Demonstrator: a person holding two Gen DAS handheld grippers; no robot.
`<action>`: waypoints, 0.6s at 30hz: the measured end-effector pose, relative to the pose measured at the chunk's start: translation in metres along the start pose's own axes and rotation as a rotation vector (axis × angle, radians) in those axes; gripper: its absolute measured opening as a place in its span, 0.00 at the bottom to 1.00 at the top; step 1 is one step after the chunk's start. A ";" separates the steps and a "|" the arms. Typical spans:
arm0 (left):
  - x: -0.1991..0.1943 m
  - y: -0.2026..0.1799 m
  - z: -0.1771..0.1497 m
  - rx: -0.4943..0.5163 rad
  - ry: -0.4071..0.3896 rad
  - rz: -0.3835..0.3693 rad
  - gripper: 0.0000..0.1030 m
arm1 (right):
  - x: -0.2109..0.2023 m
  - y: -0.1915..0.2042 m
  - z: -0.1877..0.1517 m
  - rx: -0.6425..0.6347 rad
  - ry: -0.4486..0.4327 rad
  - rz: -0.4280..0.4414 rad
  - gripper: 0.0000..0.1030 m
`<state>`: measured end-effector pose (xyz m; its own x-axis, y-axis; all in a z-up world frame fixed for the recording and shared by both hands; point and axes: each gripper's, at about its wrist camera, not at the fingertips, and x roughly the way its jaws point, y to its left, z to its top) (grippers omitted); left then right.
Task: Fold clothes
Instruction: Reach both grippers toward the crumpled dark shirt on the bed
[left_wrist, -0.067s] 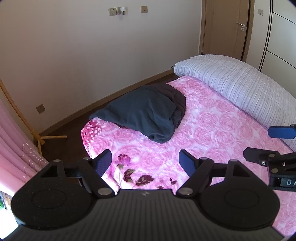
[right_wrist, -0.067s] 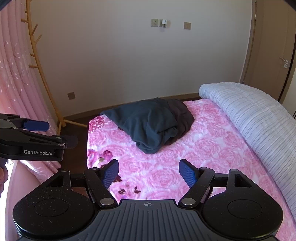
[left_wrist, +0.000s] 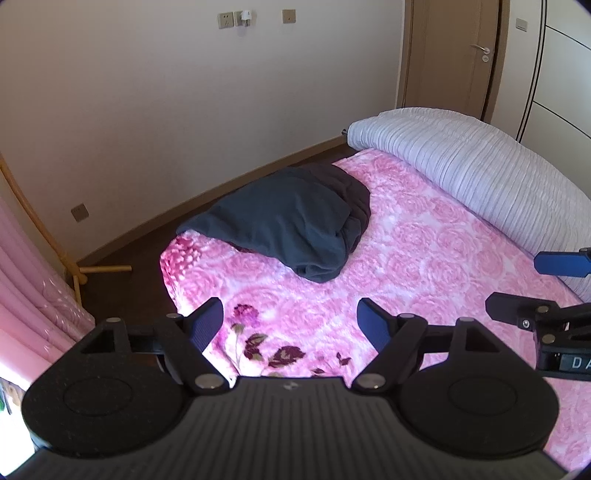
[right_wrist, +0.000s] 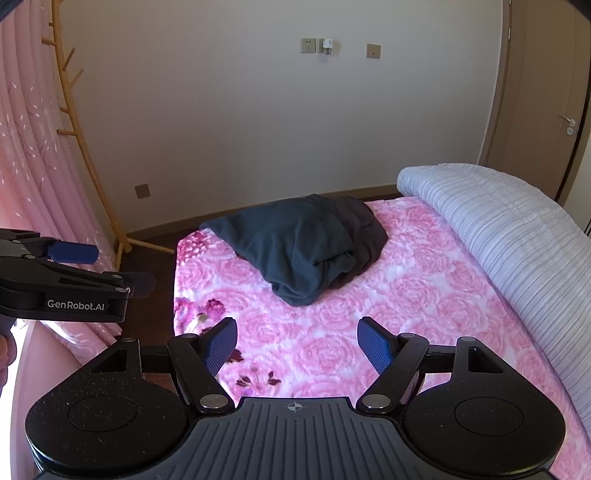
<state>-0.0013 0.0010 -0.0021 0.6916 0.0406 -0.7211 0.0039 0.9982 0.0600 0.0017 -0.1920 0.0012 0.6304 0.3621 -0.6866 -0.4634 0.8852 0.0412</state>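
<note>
Your left gripper (left_wrist: 290, 326) sits at the bottom centre of its own view with its blue pads spread wide and nothing between them, hanging above the near edge of the pink floral bedspread (left_wrist: 424, 266). Your right gripper (right_wrist: 297, 341) is just as wide apart and empty, low in its frame over the same bedspread. Neither has shifted noticeably since the frame a moment ago; the views match almost exactly. The dark crumpled clothes (left_wrist: 295, 225) lie heaped in the middle of each frame, near the bed's far corner by the wall, well apart from both grippers and unchanged. A white ribbed duvet (left_wrist: 480, 173) stretches along the right side. At left in the right view stands a wooden coat rack (right_wrist: 83, 147) by pink curtains (right_wrist: 26, 147).
</note>
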 end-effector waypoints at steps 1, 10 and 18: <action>0.000 0.000 -0.001 0.000 0.002 -0.001 0.75 | 0.001 -0.001 -0.001 0.000 0.001 0.002 0.73; 0.002 0.003 -0.009 -0.002 0.021 -0.011 0.75 | 0.005 -0.008 -0.007 0.002 0.013 0.016 0.73; -0.007 0.004 -0.024 0.015 -0.004 -0.037 0.75 | 0.012 -0.017 -0.013 -0.001 0.028 0.028 0.73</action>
<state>-0.0231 0.0061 -0.0134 0.6936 0.0031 -0.7204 0.0406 0.9982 0.0434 0.0088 -0.2065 -0.0171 0.5997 0.3784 -0.7051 -0.4813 0.8745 0.0600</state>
